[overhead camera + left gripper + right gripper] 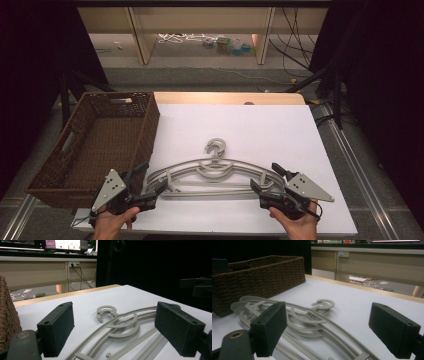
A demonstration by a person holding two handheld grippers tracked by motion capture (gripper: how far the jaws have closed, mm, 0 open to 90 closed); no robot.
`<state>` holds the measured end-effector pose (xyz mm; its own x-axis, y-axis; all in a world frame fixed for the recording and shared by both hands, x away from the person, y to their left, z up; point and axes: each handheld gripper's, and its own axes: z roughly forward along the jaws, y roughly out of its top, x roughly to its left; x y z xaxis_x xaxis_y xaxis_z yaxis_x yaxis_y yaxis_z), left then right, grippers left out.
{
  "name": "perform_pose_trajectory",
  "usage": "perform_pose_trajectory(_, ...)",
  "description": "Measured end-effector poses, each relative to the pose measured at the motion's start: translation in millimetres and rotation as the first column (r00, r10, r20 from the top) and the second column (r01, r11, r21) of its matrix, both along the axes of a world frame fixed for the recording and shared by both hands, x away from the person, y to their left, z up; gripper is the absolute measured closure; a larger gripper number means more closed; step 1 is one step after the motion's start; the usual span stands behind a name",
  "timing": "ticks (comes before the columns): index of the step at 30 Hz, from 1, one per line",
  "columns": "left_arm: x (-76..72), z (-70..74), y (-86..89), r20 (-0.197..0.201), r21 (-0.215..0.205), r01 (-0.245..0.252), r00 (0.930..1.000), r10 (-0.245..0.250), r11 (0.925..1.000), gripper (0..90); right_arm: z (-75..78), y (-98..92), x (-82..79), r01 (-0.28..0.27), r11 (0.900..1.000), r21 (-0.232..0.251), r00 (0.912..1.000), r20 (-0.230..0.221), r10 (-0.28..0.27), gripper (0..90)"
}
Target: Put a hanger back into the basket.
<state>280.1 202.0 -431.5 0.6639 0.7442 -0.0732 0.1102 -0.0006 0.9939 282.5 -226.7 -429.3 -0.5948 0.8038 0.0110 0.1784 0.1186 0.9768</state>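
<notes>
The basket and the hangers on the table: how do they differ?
The basket is dark brown woven wicker, while the hangers are pale grey plastic. The basket stands deep and box-shaped at the table's left edge, while the hangers lie flat, stacked near the middle. Neither is held: both hand-held grippers, left and right, are open.

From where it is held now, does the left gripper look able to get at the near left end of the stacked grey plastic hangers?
Probably yes. The left gripper is open, right at the left end of the stacked grey plastic hangers, with bare white table around them. The brown woven wicker basket stands off to its side, not between.
</notes>
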Motion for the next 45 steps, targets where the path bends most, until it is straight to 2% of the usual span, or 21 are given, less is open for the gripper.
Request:
perform_pose_trajectory(2, 1.8, -0.4, -0.4, 0.017, 0.006, 0.012, 0.9998, -0.012, 0.9999, 15.6, -0.4, 0.1, 0.5, 0.003, 1.0, 0.004, 1.0, 0.002, -0.003, 15.9)
perform_pose_trajectory(4, 0.9, -0.7, -1.6, 0.004, 0.007, 0.014, 0.9999, -0.014, 0.9999, 15.5, -0.6, 0.6, 0.9, 0.006, 1.0, 0.006, 1.0, 0.004, -0.006, 15.9)
perform_pose_trajectory(14, -0.3, -0.6, -3.2, 0.01, 0.021, 0.02, 0.9998, -0.02, 0.9996, 15.5, 0.6, 2.8, 1.2, -0.019, 1.0, -0.012, 0.9998, -0.005, 0.019, 15.9)
perform_pose_trajectory(17, -0.1, -0.6, -3.4, 0.01, 0.02, 0.02, 0.9998, -0.02, 0.9996, 15.5, 0.7, 4.4, 1.7, -0.03, 0.999, -0.037, 0.9994, -0.016, 0.029, 15.9)
perform_pose_trajectory(25, -0.5, -0.5, -3.3, 0.012, 0.025, 0.016, 0.9998, -0.017, 0.9996, 15.6, -0.4, 6.6, 3.3, -0.039, 0.999, -0.026, 0.9992, -0.009, 0.039, 15.9)
perform_pose_trajectory(29, -0.1, -0.8, -3.4, 0.01, 0.023, 0.015, 0.9998, -0.015, 0.9996, 15.6, 0.8, 5.5, 3.2, -0.042, 0.998, -0.047, 0.9988, -0.028, 0.04, 16.2)
perform_pose_trajectory(31, 0.0, -0.8, -3.6, 0.011, 0.022, 0.014, 0.9998, -0.014, 0.9997, 15.6, 1.6, 5.8, 4.8, -0.051, 0.998, -0.048, 0.9985, -0.021, 0.05, 16.2)
perform_pose_trajectory(32, 0.2, -0.7, -3.5, 0.014, 0.025, 0.015, 0.9998, -0.015, 0.9996, 15.6, 2.8, 6.1, 5.5, -0.069, 0.996, -0.056, 0.9973, -0.028, 0.068, 16.2)
perform_pose_trajectory(33, 0.3, -0.7, -3.4, 0.016, 0.03, 0.016, 0.9997, -0.016, 0.9994, 15.6, 4.2, 5.7, 7.6, -0.081, 0.994, -0.076, 0.9967, -0.012, 0.081, 16.2)
perform_pose_trajectory(34, 0.5, -0.8, -3.4, 0.018, 0.031, 0.017, 0.9997, -0.018, 0.9994, 15.6, 5.6, 7.2, 7.4, -0.103, 0.992, -0.066, 0.994, -0.042, 0.101, 16.2)
perform_pose_trajectory(37, 0.7, -1.3, -4.0, 0.01, 0.029, 0.015, 0.9998, -0.015, 0.9995, 15.7, 10.3, 7.8, 11.8, -0.129, 0.986, -0.105, 0.991, -0.047, 0.125, 16.4)
perform_pose_trajectory(38, 0.8, -1.4, -3.9, 0.01, 0.033, 0.015, 0.9998, -0.016, 0.9993, 15.7, 11.7, 7.9, 14.0, -0.123, 0.986, -0.117, 0.9922, -0.036, 0.119, 16.5)
perform_pose_trajectory(41, 0.7, -1.6, -4.4, 0.012, 0.033, 0.017, 0.9998, -0.018, 0.9993, 15.8, 14.2, 8.8, 20.1, -0.149, 0.98, -0.136, 0.9885, -0.049, 0.143, 20.0)
perform_pose_trajectory(45, 0.8, -1.1, -4.2, 0.016, 0.032, 0.021, 0.9996, -0.021, 0.9993, 15.8, 15.5, 13.4, 29.9, -0.175, 0.963, -0.204, 0.9817, -0.112, 0.155, 22.7)
